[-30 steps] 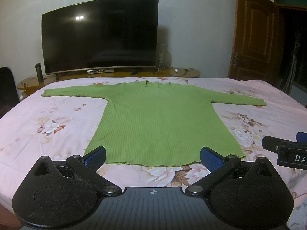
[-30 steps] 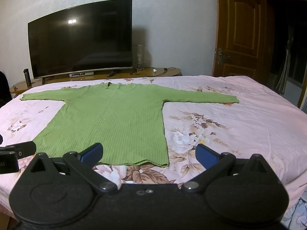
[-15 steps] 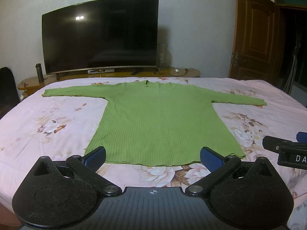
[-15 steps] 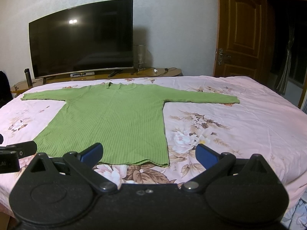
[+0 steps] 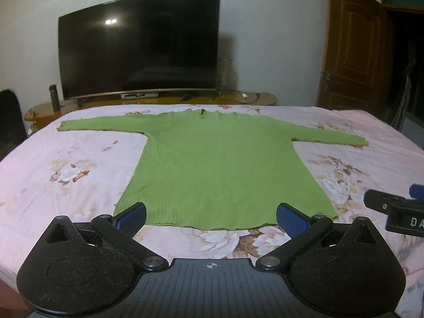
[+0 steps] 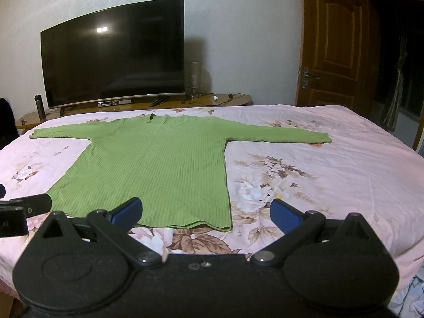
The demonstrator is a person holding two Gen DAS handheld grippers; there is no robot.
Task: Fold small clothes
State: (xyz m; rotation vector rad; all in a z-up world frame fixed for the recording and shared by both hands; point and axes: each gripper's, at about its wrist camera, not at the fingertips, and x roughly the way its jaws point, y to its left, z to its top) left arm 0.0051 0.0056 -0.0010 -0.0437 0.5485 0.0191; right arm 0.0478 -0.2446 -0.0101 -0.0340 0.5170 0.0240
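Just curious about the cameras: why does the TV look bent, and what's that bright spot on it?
Left wrist view: fisheye bows the TV; the spot is a lamp's reflection. Right wrist view: same bend and glare, and the door leans.

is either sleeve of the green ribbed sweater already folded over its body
No, the green ribbed sweater lies flat with both sleeves stretched outward.

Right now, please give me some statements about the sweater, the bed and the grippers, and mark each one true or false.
1. The green ribbed long-sleeved sweater lies flat with both sleeves spread out. True.
2. The left hand-held gripper is shut on the hem. False: it is open and holds nothing.
3. The sweater rests on a pink floral bedsheet. True.
4. The right hand-held gripper holds a sleeve. False: it is open, near the hem.
5. The black curved television shows a picture. False: the screen is dark.
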